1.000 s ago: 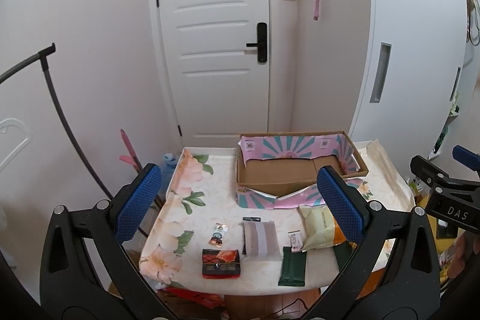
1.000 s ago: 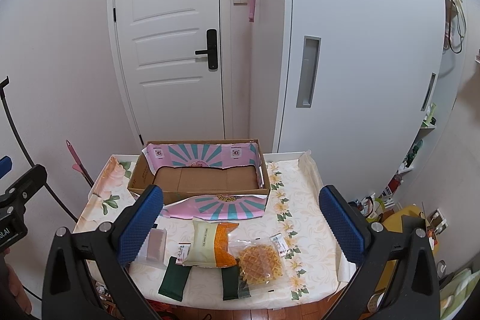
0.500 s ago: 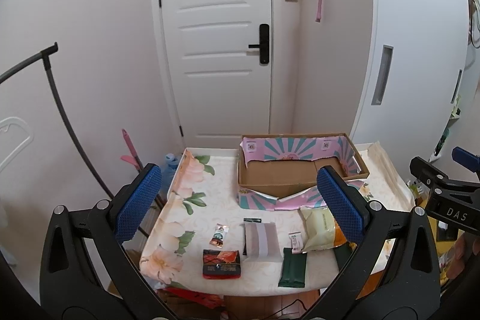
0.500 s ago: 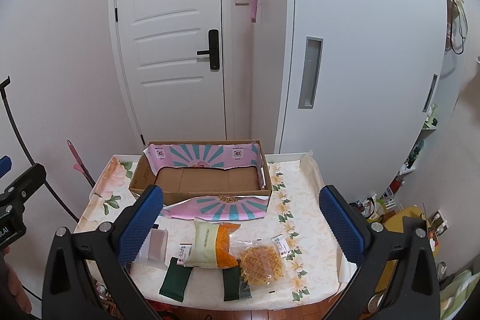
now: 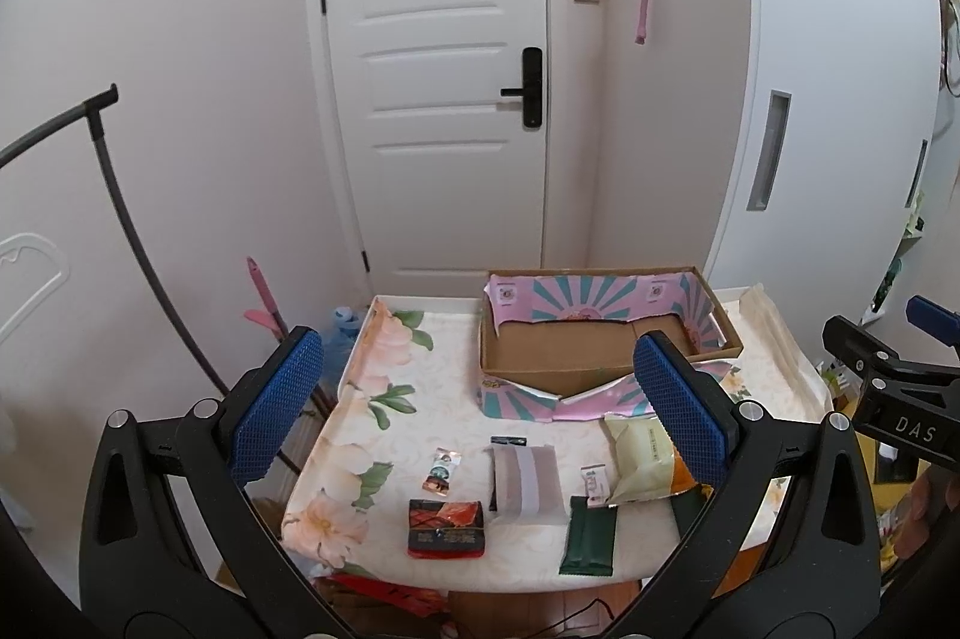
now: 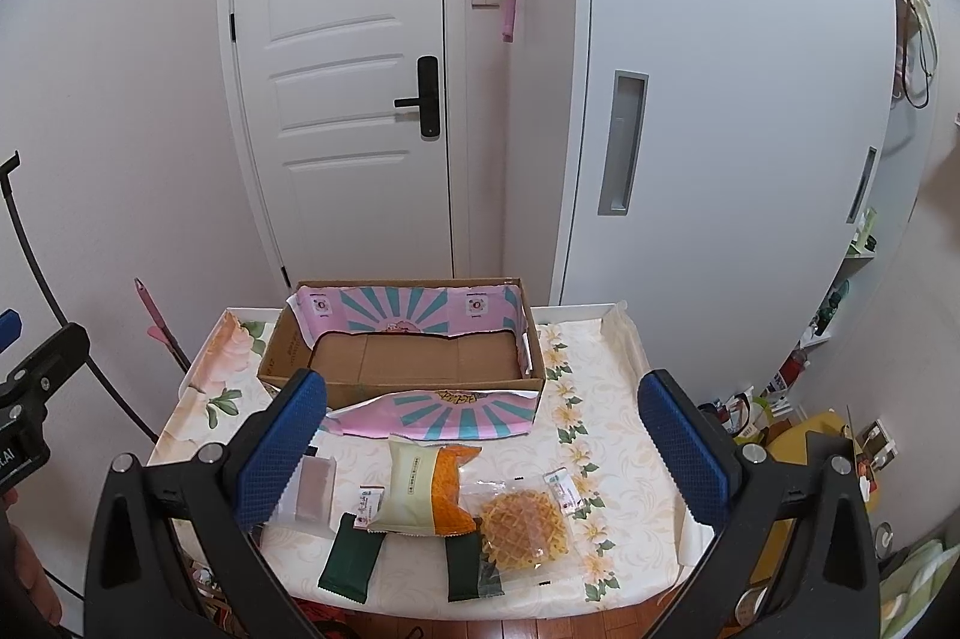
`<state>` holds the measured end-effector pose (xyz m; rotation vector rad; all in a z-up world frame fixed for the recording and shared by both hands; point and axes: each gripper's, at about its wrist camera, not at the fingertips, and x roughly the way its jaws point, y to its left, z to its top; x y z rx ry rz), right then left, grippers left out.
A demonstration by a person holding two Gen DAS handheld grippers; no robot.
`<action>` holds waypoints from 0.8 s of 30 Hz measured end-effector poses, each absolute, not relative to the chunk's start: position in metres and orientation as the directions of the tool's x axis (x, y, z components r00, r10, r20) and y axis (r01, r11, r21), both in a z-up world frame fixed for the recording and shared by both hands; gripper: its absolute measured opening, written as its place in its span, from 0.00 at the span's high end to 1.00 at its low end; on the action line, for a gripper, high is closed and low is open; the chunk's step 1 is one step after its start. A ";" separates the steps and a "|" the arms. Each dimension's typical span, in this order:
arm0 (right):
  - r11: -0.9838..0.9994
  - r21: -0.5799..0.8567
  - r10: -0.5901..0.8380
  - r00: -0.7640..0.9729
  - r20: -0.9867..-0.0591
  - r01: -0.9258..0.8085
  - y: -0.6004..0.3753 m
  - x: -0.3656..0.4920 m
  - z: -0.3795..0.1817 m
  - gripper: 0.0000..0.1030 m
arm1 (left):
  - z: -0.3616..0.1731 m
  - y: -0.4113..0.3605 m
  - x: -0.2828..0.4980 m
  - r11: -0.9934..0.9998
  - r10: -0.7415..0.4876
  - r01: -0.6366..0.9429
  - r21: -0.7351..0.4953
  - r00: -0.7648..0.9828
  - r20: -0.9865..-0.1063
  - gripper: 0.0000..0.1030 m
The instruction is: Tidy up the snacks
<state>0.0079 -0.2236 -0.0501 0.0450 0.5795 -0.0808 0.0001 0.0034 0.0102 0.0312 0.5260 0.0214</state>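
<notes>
A cardboard box [image 5: 600, 351] with pink and teal flaps stands at the back of the floral table [image 5: 384, 399]; it shows in the right wrist view [image 6: 408, 357] too. Several snacks lie along the front: a red and black pack [image 5: 445, 528], a grey pack [image 5: 527, 480], a dark green pack [image 5: 590, 537], a pale green and orange bag [image 6: 426, 489] and a waffle in clear wrap [image 6: 525, 525]. My left gripper [image 5: 480, 411] and right gripper [image 6: 483, 450] are both open and empty, held above and in front of the table.
A white door [image 5: 444, 99] and a white cabinet [image 6: 720, 129] stand behind the table. A grey curved rack pole [image 5: 120, 219] is at the left. Cluttered shelves and bags [image 6: 810, 429] are at the right.
Both grippers have drifted slightly; the views shift a little. Nothing on the table has moved.
</notes>
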 end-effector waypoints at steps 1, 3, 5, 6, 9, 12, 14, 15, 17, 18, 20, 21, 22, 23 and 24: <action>0.996 0.019 -0.064 0.834 -0.548 0.089 -0.224 0.008 -0.050 0.00 | 0.010 0.004 0.000 0.999 0.029 -0.013 0.035 0.865 -0.501 0.01; 0.996 0.020 -0.062 0.835 -0.547 0.087 -0.225 0.008 -0.050 0.00 | 0.010 0.005 0.001 0.999 0.029 -0.014 0.034 0.865 -0.501 0.01; 0.996 0.020 -0.059 0.834 -0.548 0.084 -0.225 0.010 -0.053 0.00 | 0.010 0.006 0.001 0.999 0.025 -0.011 0.031 0.864 -0.503 0.01; 0.996 0.020 -0.058 0.835 -0.547 0.083 -0.224 0.010 -0.053 0.00 | 0.010 0.006 0.001 1.000 0.020 -0.008 0.028 0.864 -0.503 0.01; 0.997 0.022 -0.055 0.835 -0.548 0.080 -0.224 0.010 -0.055 0.00 | 0.010 0.008 0.002 1.000 0.020 -0.010 0.024 0.862 -0.506 0.01; 0.997 0.023 -0.053 0.834 -0.549 0.078 -0.224 0.011 -0.055 0.00 | 0.010 0.006 0.001 0.999 0.036 -0.018 0.041 0.868 -0.496 0.01; 0.997 0.026 -0.051 0.835 -0.548 0.077 -0.224 0.011 -0.055 0.00 | 0.012 0.005 0.001 0.999 0.042 -0.021 0.049 0.871 -0.490 0.01; 0.997 0.027 -0.050 0.834 -0.549 0.078 -0.225 0.012 -0.055 0.00 | 0.013 0.006 0.001 0.999 0.042 -0.021 0.048 0.870 -0.492 0.01; 0.997 0.031 -0.044 0.832 -0.552 0.074 -0.225 0.012 -0.054 0.00 | 0.013 0.006 0.002 0.999 0.042 -0.024 0.044 0.869 -0.494 0.01; 0.997 0.033 -0.042 0.832 -0.554 0.072 -0.225 0.012 -0.054 0.00 | 0.013 0.007 0.002 0.999 0.048 -0.031 0.043 0.868 -0.494 0.01; 0.997 0.034 -0.037 0.831 -0.555 0.067 -0.226 0.013 -0.054 0.00 | 0.011 0.012 0.004 0.998 0.067 -0.049 0.050 0.862 -0.503 0.01; 0.998 0.035 -0.031 0.830 -0.558 0.061 -0.226 0.014 -0.055 0.00 | 0.009 0.015 0.004 0.997 0.077 -0.059 0.051 0.857 -0.509 0.01; 0.998 0.036 -0.021 0.827 -0.561 0.050 -0.226 0.015 -0.057 0.00 | 0.006 0.018 0.005 0.996 0.085 -0.070 0.050 0.851 -0.518 0.01; 0.999 0.039 -0.010 0.825 -0.565 0.038 -0.226 0.017 -0.058 0.00 | 0.003 0.023 0.005 0.997 0.083 -0.071 0.042 0.847 -0.525 0.01; 0.999 0.043 0.003 0.823 -0.567 0.026 -0.226 0.018 -0.060 0.00 | -0.003 0.029 0.005 0.997 0.080 -0.075 0.031 0.841 -0.535 0.01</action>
